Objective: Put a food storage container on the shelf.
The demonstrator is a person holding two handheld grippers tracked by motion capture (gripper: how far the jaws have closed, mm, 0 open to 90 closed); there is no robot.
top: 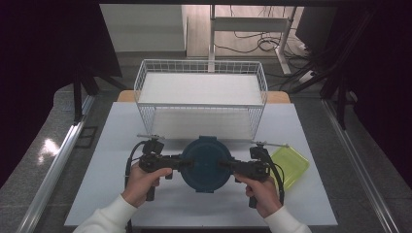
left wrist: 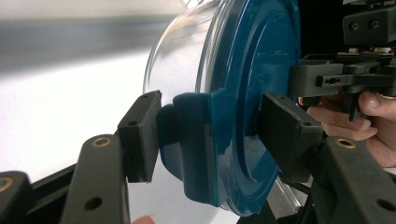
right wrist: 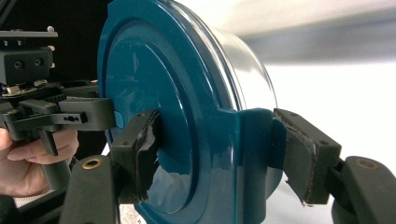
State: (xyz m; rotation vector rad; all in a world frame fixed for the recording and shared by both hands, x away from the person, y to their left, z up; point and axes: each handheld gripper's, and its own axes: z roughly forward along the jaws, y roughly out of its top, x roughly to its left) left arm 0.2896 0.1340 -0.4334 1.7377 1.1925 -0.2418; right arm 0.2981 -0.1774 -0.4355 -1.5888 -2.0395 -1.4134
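Round clear plastic container with a teal lid (top: 206,162) sits low over the white bench (top: 107,194), pinched at opposite clips by left gripper (top: 187,164) and right gripper (top: 224,165) fingers; placing in the wire basket (top: 145,77) likely remains.

The high view looked forward and down from above the person's side of the table (top: 97,194). The left gripper view sat close, facing rightward along its jaws; the right gripper view faced leftward, equally close. All three shared the round teal-lidded container (top: 206,162) (left wrist: 243,93) (right wrist: 177,93).
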